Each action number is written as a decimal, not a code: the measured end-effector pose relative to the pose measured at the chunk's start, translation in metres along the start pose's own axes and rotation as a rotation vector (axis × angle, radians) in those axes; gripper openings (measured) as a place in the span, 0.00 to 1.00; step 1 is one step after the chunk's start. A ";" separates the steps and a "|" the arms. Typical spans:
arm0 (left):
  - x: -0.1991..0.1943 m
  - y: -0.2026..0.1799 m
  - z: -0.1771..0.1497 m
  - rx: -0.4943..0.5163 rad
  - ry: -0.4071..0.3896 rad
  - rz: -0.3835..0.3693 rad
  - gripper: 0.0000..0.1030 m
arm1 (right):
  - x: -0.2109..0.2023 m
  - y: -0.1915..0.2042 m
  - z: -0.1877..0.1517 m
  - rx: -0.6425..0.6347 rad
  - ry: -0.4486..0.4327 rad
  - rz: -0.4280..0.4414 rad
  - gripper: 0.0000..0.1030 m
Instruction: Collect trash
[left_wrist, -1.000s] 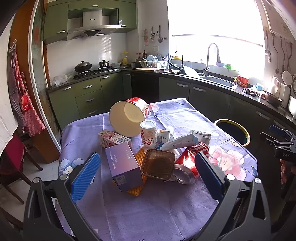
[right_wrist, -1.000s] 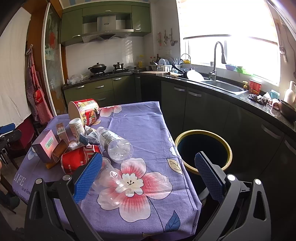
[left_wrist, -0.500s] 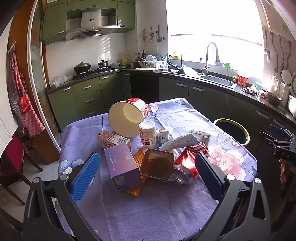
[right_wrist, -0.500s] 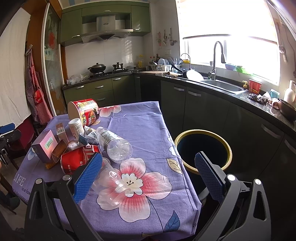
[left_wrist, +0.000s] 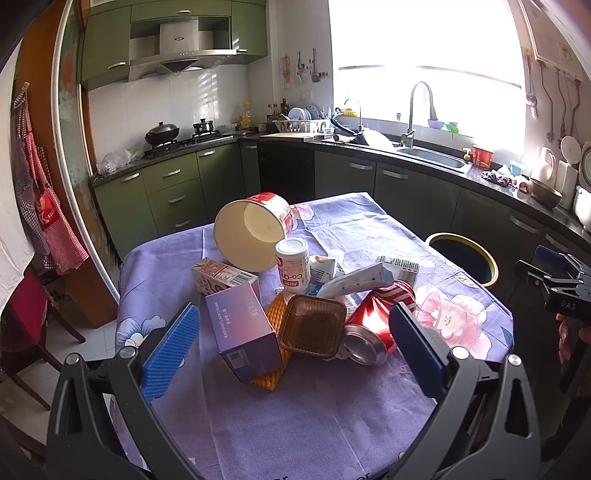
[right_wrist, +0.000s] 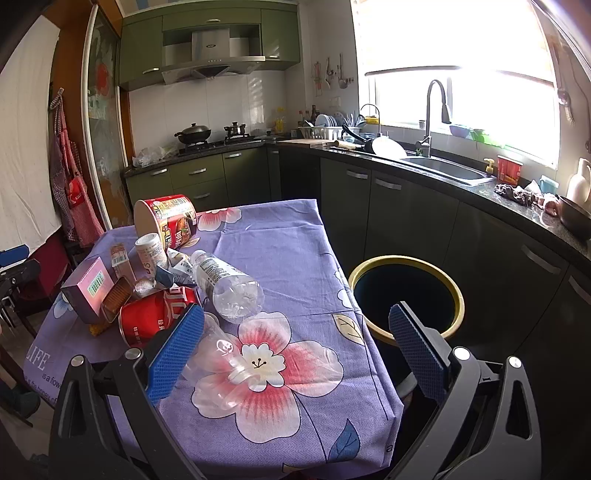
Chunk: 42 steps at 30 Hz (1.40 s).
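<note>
Two grippers, left gripper (left_wrist: 291, 347) and right gripper (right_wrist: 295, 350), hover with jaws wide and empty over the purple-clothed desk (right_wrist: 280, 236), where the crushed clear plastic bottle (right_wrist: 229, 363) lies nearest the right jaws, yellow-rimmed bin (right_wrist: 406, 295) beside.

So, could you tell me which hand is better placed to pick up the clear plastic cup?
Right: its open tool hangs directly over the clear plastic cup, with the bin alongside.

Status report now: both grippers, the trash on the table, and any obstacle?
Left gripper open, empty; right gripper open, empty. Trash pile on table, uncollected. Bin beside table, open, unobstructed.
</note>
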<state>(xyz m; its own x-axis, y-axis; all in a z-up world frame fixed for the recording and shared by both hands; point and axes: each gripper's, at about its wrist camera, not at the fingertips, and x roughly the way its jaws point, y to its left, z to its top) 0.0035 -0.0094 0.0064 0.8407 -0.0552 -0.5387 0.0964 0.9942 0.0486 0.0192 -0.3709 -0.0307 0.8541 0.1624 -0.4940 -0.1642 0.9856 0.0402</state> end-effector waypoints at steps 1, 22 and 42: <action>0.000 0.000 0.000 0.001 0.001 0.000 0.95 | 0.000 -0.001 -0.001 0.000 0.000 0.000 0.96; 0.003 -0.002 -0.001 0.003 0.001 -0.003 0.95 | 0.004 0.002 -0.003 0.004 0.007 -0.005 0.96; 0.001 -0.005 0.001 0.012 0.003 -0.005 0.95 | 0.005 0.002 -0.003 0.003 0.009 -0.003 0.96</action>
<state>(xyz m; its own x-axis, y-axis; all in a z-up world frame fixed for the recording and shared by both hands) 0.0043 -0.0143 0.0061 0.8388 -0.0602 -0.5412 0.1073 0.9926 0.0560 0.0214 -0.3688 -0.0354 0.8501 0.1594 -0.5019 -0.1603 0.9862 0.0417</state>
